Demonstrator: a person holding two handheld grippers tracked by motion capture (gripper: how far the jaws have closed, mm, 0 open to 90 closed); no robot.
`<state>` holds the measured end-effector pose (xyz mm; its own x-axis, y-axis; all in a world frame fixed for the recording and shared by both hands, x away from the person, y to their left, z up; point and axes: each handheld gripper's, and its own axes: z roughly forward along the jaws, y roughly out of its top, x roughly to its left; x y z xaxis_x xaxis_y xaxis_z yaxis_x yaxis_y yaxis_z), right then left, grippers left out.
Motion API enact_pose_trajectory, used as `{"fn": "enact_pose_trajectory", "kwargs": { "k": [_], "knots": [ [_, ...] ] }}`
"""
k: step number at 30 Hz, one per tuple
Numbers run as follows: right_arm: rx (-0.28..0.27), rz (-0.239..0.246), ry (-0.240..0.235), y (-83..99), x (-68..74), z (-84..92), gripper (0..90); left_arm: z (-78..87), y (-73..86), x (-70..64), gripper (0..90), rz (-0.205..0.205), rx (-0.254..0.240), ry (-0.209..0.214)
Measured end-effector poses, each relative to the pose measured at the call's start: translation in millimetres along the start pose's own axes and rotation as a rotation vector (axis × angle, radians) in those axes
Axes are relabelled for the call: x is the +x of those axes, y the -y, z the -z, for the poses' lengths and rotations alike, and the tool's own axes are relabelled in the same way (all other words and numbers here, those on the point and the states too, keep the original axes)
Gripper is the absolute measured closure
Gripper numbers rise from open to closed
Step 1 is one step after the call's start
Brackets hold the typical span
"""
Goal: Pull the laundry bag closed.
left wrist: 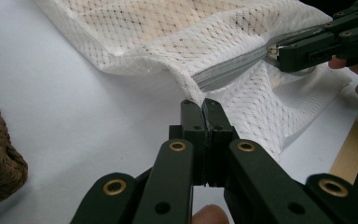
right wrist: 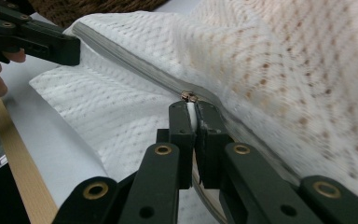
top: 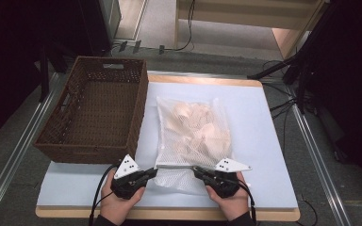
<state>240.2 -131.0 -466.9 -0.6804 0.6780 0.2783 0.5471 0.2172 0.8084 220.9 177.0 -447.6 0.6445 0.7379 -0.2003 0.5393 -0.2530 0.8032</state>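
Pinching mesh bag [top: 193, 136] zipper ends, left tool [top: 153, 172], right tool [top: 196, 171], apparently taut.

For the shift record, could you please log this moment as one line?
left gripper: shut on mesh bag corner | right gripper: shut on zipper pull | basket: left of bag

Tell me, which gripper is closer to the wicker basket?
Left. The left gripper pinches the mesh bag's near corner, just right of the basket. The right gripper grips the zipper pull farther right along the bag's edge.
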Motion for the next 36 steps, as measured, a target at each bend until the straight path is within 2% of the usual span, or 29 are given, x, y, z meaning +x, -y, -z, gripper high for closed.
{"fn": "enact_pose_trajectory", "kwargs": {
  "k": [14, 36],
  "knots": [
    [-0.012, -0.028, 0.034, 6.7, -13.9, 16.6, 87.1, 1.5, 0.3, 1.1, 90.0, -0.001, -0.006, -0.009],
    [-0.048, -0.081, 0.098, 18.1, -45.4, 52.8, 87.1, 4.8, 0.0, -0.1, 90.0, -0.004, -0.013, -0.010]
  ]
}}
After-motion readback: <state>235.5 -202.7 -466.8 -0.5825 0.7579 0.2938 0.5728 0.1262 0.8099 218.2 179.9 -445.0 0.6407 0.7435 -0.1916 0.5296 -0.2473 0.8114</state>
